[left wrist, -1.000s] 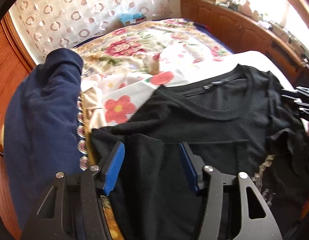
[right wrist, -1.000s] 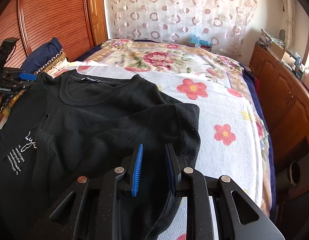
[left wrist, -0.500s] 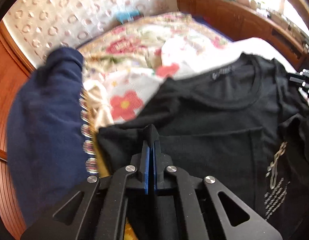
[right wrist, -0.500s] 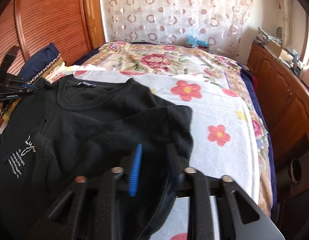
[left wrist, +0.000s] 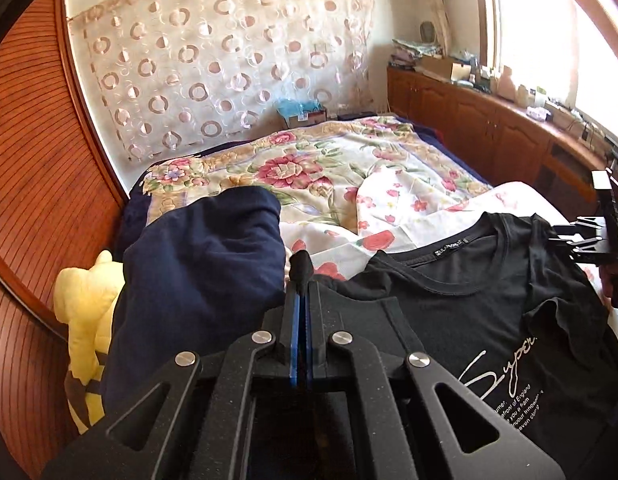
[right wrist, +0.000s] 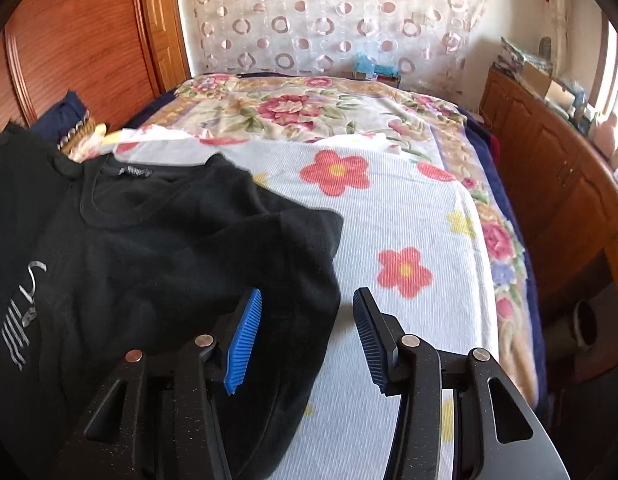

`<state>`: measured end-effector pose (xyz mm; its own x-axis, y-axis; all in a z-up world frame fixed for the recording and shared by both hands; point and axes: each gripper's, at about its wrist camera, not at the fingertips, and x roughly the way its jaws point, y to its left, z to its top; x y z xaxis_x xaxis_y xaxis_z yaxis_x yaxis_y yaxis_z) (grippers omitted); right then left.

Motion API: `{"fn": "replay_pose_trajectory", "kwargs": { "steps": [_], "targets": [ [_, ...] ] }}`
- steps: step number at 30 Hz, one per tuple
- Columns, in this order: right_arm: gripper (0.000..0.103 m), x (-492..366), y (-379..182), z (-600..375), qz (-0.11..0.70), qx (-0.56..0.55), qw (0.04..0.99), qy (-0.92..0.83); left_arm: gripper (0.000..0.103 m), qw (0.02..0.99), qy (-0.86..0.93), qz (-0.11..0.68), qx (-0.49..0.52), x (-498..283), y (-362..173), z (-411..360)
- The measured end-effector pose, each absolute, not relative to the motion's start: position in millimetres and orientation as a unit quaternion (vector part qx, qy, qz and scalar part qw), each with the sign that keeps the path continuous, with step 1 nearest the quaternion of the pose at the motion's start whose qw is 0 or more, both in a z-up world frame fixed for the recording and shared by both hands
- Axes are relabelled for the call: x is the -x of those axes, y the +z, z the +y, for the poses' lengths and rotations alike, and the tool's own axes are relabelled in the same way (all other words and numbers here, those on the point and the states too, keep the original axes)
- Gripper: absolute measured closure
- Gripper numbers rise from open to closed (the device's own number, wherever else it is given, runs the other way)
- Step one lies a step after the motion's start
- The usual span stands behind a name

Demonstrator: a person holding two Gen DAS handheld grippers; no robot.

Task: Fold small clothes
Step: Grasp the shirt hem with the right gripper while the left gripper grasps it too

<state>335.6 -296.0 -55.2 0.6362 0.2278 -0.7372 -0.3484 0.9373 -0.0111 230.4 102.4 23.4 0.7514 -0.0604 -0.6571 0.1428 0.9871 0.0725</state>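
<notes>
The left gripper (left wrist: pixel 301 280) has its blue pads pressed together on a pinch of black cloth, a nub of it poking out above the tips: this is the sleeve edge of the black T-shirt (left wrist: pixel 489 312), lifted off the bed. The right gripper (right wrist: pixel 307 320) has its jaws opening, pads apart, the shirt's other sleeve lying under and between them without being pressed.

Only the left wrist view shows the white "Super" lettering in full, the neck label, a navy pillow (left wrist: pixel 197 264) just beside the gripper, and a yellow plush toy (left wrist: pixel 85 312) against the wooden panel. It also catches the right gripper at the far shirt edge. Only the right wrist view shows the shirt's right hem ending on the white flowered sheet (right wrist: pixel 409 220), with a broad bare stretch of sheet out to the bed's right edge, then the wooden cabinets (right wrist: pixel 549 168). On the left the shirt lies close to the pillow, with little room there
</notes>
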Motion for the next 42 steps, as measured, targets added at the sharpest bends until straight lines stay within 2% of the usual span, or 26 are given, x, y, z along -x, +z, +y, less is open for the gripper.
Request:
{"fn": "replay_pose_trajectory", "kwargs": {
  "steps": [4,5,6,8,16,23,32,42],
  "targets": [
    [0.054,-344.7,-53.1,-291.3,0.401,0.068,0.899,0.163,0.1,0.936,-0.067,0.341,-0.048,-218.0,17.9,98.4],
    [0.057,-345.0,-53.3,-286.7,0.4,0.073,0.898,0.168,0.1,0.938,-0.07,0.337,-0.044,-214.1,17.3,97.3],
    [0.073,-343.9,-53.9,-285.4,0.398,0.078,0.898,0.173,0.1,0.938,-0.073,0.335,-0.041,-212.4,16.7,95.1],
    [0.096,-340.9,-52.1,-277.8,0.397,0.085,0.893,0.193,0.1,0.941,-0.078,0.327,-0.037,-202.7,16.6,91.6],
    [0.097,-255.7,-0.7,-265.2,0.289,0.078,0.927,0.225,0.1,0.953,-0.101,0.286,-0.021,-146.3,23.6,73.7],
    [0.097,-154.1,8.7,-287.7,0.248,0.063,0.936,0.241,0.1,0.96,-0.105,0.26,-0.012,-70.8,17.5,65.1],
    [0.097,-64.6,-19.4,-349.4,0.273,-0.015,0.925,0.265,0.1,0.959,-0.09,0.268,0.024,-0.6,-19.5,77.4],
    [0.097,-23.4,-2.7,-365.7,0.323,0.027,0.909,0.263,0.1,0.957,-0.071,0.277,0.039,41.4,-25.1,88.4]
  ]
}}
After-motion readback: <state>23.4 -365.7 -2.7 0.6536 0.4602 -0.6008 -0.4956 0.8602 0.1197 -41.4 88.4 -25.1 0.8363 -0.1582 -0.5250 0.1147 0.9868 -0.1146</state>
